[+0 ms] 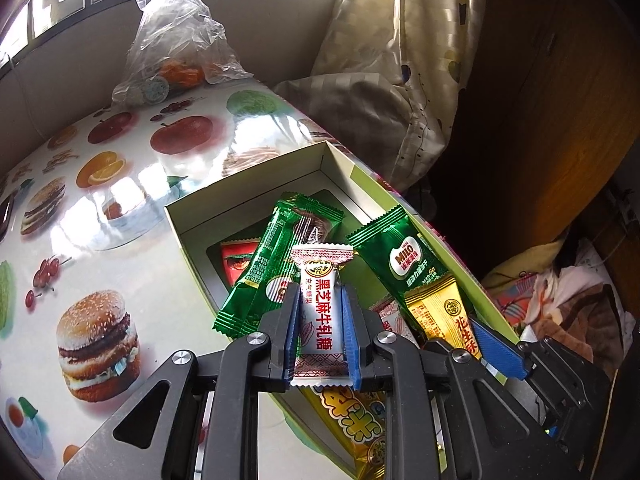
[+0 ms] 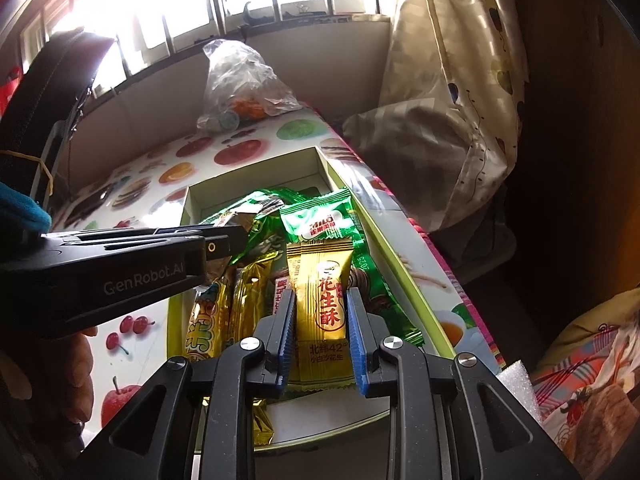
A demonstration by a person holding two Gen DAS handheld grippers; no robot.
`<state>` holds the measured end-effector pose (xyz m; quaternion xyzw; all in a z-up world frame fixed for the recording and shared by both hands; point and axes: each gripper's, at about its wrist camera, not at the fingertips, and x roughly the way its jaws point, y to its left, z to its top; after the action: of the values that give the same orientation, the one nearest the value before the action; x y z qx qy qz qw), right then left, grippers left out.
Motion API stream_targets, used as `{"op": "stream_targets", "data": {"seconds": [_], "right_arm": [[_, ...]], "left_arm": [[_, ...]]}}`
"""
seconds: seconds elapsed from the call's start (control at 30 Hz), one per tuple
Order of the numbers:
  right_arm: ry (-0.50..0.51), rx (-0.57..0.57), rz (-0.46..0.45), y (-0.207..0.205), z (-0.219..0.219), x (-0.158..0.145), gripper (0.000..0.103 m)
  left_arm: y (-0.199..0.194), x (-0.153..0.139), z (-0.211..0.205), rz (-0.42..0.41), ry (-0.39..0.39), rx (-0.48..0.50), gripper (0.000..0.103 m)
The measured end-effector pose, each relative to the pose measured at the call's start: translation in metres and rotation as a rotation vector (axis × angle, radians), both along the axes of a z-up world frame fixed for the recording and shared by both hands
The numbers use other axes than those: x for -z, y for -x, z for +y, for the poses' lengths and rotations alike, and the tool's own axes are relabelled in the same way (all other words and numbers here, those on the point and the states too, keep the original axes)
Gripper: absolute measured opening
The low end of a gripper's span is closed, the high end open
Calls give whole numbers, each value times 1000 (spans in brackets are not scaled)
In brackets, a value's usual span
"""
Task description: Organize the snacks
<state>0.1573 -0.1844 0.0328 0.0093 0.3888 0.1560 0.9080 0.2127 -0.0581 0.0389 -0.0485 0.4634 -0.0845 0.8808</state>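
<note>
From the left wrist, the left gripper is nearest, its jaws closed narrow on a white candy bar with red lettering. The bar's long axis runs straight out along the fingers, with both crimped ends sticking past the blue pads. It hangs over the near part of the open box, which sits on the fruit-and-burger printed counter. Below and ahead of it lie green packets, a green Milo packet and a gold packet. The right gripper's blue pad shows just right of that gold packet, so each hand is working its own side of the box.

From the right wrist, the right gripper is nearest, its jaws narrow on the gold packet, again lengthwise along the fingers, low inside the box on its right side. The Milo packet lies just beyond, and yellow packets lie left. The left gripper reaches in from the left, higher up; its grip is hard to read here.

Each bar is probably best laid down along the box's long side, which already matches how both are held.
</note>
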Motion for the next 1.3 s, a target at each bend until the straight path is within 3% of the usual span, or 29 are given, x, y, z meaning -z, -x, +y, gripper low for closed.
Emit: {"op": "stream_targets", "data": {"seconds": [0.3,0.37,0.43,0.87,1.3], "right_arm": [[-1,12,-7,1,-1,-2,43],[-4,18,-6,1,-2,-2,43],[-4,21,-8,2,-2,-3,44],[0,42,-37,16,-5,-13,50],[26,64,-71,44,-5,-27,55]], "left_arm": [[2,-3,0,-5,-6,-8,23],[4,-5,0,-9,0,-6,47],[6,-7,1,-18,12,-5,52],[27,-25,6,-57,9,-18,52],[81,-37,20,-134,-41,-83,52]]}}
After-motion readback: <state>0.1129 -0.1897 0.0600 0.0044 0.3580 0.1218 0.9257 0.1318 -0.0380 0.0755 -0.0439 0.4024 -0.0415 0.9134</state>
